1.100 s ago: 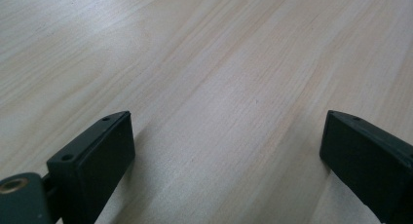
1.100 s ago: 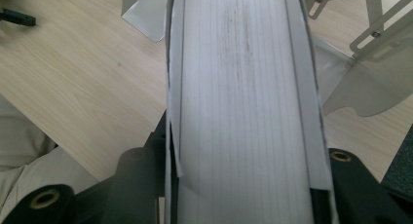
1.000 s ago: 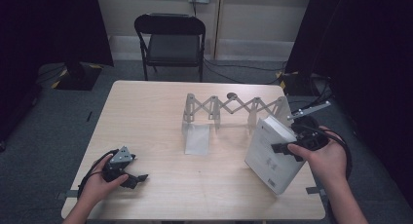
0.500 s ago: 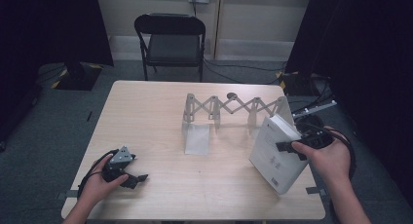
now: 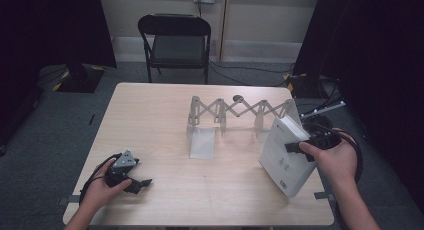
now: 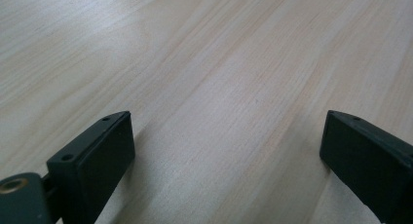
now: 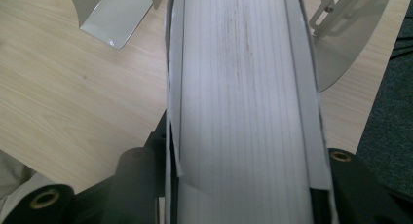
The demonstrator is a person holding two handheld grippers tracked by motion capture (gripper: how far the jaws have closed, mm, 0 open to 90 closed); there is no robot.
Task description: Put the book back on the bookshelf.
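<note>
Jaws of left gripper (image 5: 142, 182) apart, idle on worktop (image 5: 160, 115); expanding rack (image 5: 240, 112) mid-worktop; right gripper (image 5: 295, 147) clamped on white book (image 5: 285, 152), tilted, apparently near rack's right end: keep grip square, lower spine gently.

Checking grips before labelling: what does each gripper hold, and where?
Right gripper clamps the white book across its page edge; left gripper holds nothing.

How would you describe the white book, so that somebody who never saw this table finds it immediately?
Start at the light wooden table and go to its right edge, below the end of the grey accordion-style rack. There the white book stands tilted, clamped by the right tongs. It is the one thick white block among thin grey metal parts.
</note>
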